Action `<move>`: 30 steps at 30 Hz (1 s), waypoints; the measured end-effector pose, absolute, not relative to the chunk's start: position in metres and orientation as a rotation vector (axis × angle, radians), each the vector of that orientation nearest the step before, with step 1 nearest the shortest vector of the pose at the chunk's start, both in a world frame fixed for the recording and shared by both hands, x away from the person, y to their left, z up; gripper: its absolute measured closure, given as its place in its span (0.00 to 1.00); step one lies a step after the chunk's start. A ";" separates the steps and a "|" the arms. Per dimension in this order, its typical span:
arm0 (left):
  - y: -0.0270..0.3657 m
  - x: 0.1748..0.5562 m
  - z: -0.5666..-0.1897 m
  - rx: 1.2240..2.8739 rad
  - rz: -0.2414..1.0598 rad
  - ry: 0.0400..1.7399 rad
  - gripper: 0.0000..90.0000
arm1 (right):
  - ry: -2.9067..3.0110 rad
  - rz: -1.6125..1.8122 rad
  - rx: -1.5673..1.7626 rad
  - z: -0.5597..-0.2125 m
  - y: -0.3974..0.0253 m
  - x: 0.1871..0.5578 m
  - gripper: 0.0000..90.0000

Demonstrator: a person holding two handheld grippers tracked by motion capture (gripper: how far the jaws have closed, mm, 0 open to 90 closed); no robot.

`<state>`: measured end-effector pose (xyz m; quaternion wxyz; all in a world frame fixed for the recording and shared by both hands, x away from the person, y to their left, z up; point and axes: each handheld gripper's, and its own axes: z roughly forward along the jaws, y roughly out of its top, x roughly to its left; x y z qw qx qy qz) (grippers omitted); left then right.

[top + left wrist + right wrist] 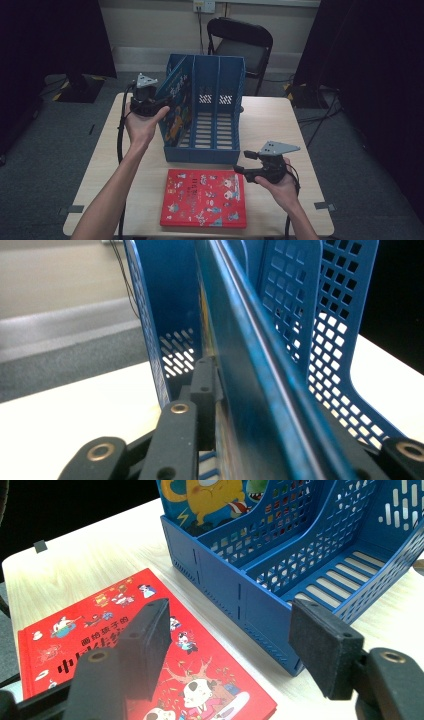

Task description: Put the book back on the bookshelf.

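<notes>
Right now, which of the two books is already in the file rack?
The blue cartoon book, standing in the blue rack's leftmost slot with the left gripper clamped on it. The red book lies flat on the table.

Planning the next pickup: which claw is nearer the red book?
Right. The right claw hovers open at the red book's corner; the left claw is up at the blue rack.

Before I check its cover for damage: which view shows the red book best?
The high view: the whole red book lies flat before the blue file rack. The right gripper view shows part of its cover behind the open jaws. The left gripper view looks along the rack.
</notes>
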<state>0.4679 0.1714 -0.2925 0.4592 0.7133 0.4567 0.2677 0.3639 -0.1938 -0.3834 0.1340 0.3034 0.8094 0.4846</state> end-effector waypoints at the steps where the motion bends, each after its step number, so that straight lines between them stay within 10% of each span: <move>1: 0.171 0.468 -0.292 1.757 0.659 1.125 0.86 | 2.347 1.405 0.879 -0.383 -0.194 0.364 0.37; 30: 0.159 0.457 -0.305 1.632 0.809 1.117 0.92 | 2.337 1.410 0.882 -0.382 -0.197 0.362 0.37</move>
